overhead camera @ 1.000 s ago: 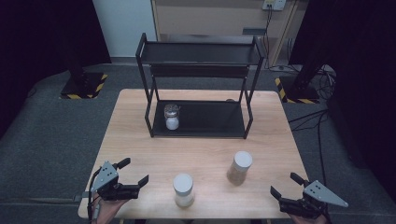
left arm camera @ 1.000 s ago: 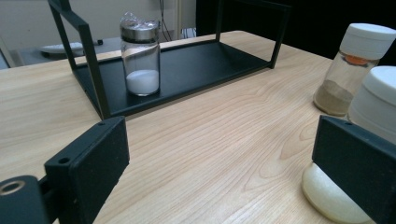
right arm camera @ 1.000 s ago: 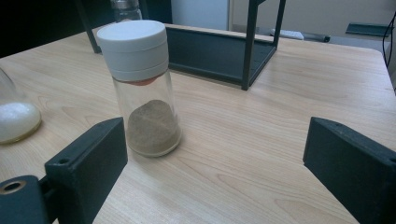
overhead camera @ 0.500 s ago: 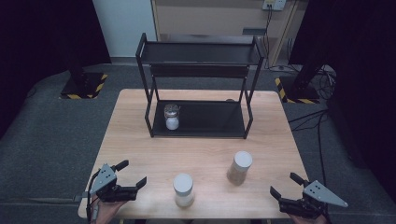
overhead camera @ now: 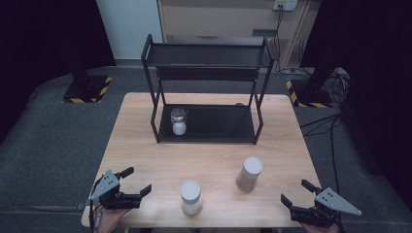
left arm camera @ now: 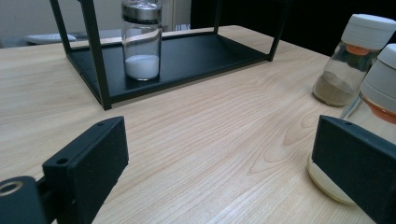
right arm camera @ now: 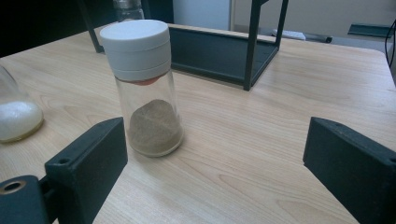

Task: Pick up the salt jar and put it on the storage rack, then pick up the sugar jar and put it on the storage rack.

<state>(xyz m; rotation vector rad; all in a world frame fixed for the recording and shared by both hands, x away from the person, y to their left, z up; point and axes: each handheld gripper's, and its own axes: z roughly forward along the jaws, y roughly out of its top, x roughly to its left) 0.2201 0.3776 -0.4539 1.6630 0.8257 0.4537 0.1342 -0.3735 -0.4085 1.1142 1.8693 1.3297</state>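
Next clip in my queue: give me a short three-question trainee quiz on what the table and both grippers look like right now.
1. True or false: the jar with brown powder stands on the rack's bottom shelf.
2. How many jars are in the scene, and where does each stand?
3. Which is right? A: both grippers are open and hold nothing. B: the left gripper grips a jar. C: the right gripper grips a jar.

Key
1. False; it stands on the table, in front of the rack.
2. Three: the metal-capped jar on the bottom shelf; the brown-powder jar and the white-powder jar on the table.
3. A.
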